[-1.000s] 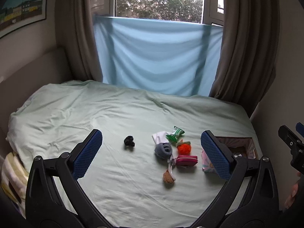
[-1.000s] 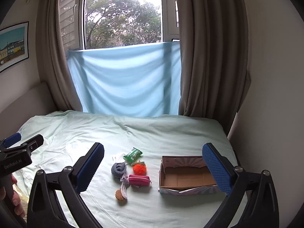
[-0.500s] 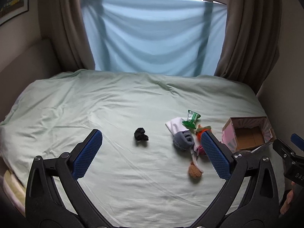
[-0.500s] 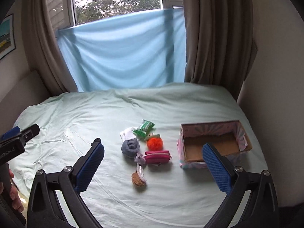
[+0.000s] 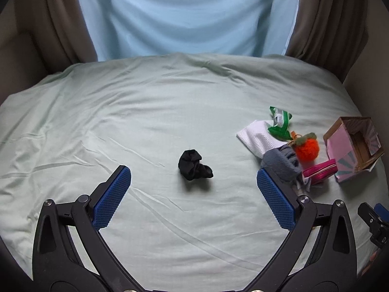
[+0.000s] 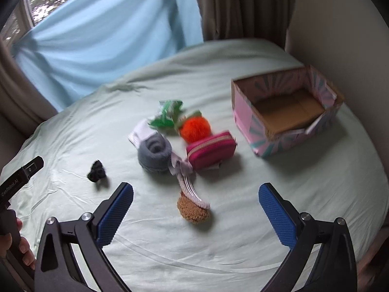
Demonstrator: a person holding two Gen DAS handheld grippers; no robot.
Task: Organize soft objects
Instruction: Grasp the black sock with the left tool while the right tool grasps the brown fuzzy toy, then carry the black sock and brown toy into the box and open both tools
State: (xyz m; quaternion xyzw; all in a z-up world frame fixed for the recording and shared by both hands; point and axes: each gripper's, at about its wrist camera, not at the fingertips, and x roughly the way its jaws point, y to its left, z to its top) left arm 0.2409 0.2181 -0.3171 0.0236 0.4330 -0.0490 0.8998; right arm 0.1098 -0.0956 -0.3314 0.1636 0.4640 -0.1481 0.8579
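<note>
A black scrunchie (image 5: 194, 165) lies alone on the pale green bed sheet (image 5: 145, 112), just ahead of my open, empty left gripper (image 5: 193, 194); it also shows in the right wrist view (image 6: 96, 170). To its right is a cluster: white cloth (image 5: 255, 138), green packet (image 5: 279, 121), orange pom-pom (image 5: 306, 149), grey sock roll (image 6: 154, 154), pink zip pouch (image 6: 211, 150) and a brown knitted ball with a striped strap (image 6: 193, 209). My right gripper (image 6: 195, 206) is open and empty, above the brown ball. An open pink patterned box (image 6: 287, 112) stands empty at the right.
Brown curtains (image 5: 65, 19) and a blue cloth (image 5: 184, 17) hang behind the bed. A beige wall (image 6: 340, 24) runs close along the bed's right side, behind the box. The left gripper's handle (image 6: 19, 182) shows at the left in the right wrist view.
Both grippers have moved forward and tilted down over the bed. The scrunchie now sits centred ahead of the left gripper, the brown ball between the right gripper's fingers. Nothing was grasped.
</note>
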